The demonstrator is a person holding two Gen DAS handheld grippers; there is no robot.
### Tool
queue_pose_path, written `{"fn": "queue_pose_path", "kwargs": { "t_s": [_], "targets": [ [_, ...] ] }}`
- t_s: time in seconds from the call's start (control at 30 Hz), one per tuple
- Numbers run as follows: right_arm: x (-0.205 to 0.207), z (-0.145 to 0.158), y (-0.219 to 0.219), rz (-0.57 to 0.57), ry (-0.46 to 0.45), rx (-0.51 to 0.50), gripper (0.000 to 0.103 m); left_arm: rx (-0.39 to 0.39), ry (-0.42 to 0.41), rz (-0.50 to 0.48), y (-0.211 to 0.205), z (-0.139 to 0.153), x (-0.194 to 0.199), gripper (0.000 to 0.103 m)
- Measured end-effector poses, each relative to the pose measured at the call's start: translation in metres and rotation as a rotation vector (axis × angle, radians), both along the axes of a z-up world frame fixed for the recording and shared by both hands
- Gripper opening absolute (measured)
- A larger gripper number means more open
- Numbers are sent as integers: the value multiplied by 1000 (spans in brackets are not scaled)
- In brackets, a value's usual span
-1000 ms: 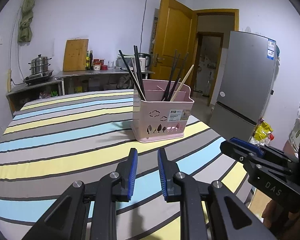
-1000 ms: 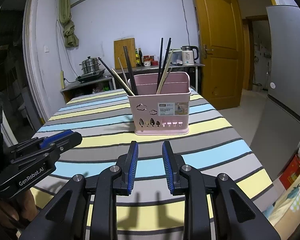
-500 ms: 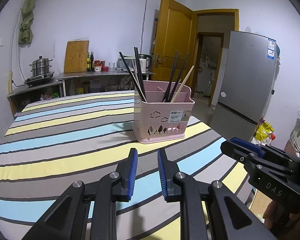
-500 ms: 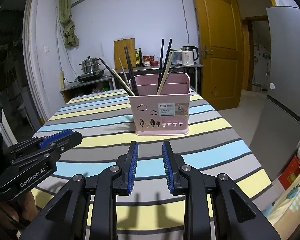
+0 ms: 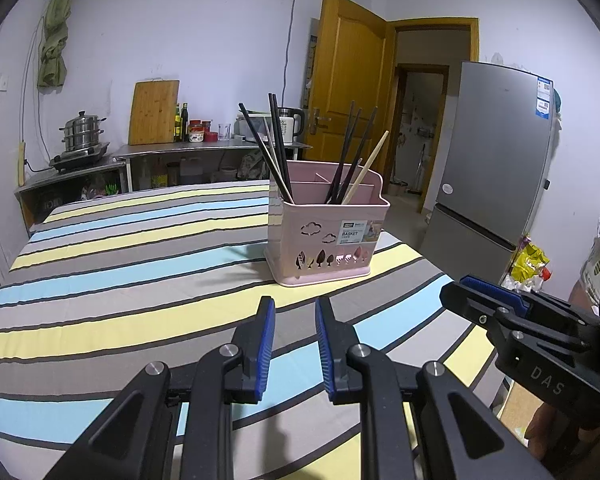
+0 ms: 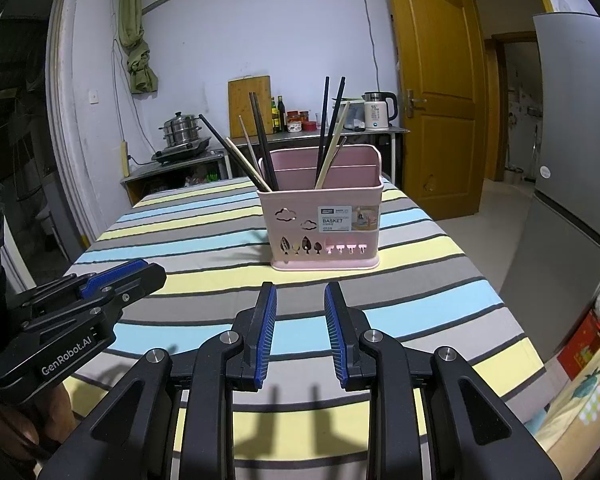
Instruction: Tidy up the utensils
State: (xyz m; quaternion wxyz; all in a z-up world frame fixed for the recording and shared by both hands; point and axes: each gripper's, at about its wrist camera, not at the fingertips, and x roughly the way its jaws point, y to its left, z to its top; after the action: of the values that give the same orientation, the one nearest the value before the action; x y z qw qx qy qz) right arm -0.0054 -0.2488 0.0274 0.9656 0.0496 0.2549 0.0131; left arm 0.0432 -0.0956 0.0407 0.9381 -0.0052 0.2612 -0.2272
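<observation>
A pink utensil basket (image 5: 324, 240) (image 6: 300, 204) stands upright on the striped tablecloth (image 5: 120, 280), just ahead of both grippers. Several black chopsticks (image 5: 278, 148) (image 6: 262, 140) and a few pale wooden ones (image 5: 366, 170) (image 6: 332, 148) lean inside it, split between its left and right compartments. My left gripper (image 5: 294, 304) hovers over the cloth short of the basket, open with a narrow gap and nothing between its blue pads. My right gripper (image 6: 300, 288) is open likewise and empty. Each gripper shows in the other's view: the right gripper (image 5: 466, 290), the left gripper (image 6: 140, 272).
A grey fridge (image 5: 496, 160) stands right of the table, beside an open wooden door (image 5: 348, 80). Along the back wall runs a steel counter (image 5: 204, 148) with a steamer pot (image 5: 82, 132), cutting board, bottles and kettle. Bags lie on the floor by the table's right edge (image 5: 432, 268).
</observation>
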Motion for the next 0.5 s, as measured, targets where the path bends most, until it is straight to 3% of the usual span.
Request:
{"fn": "queue_pose_path", "kwargs": {
  "t_s": [0.5],
  "targets": [
    [0, 0, 0, 0, 0, 0, 26, 5, 2, 0, 0, -1, 0, 20]
  ]
}}
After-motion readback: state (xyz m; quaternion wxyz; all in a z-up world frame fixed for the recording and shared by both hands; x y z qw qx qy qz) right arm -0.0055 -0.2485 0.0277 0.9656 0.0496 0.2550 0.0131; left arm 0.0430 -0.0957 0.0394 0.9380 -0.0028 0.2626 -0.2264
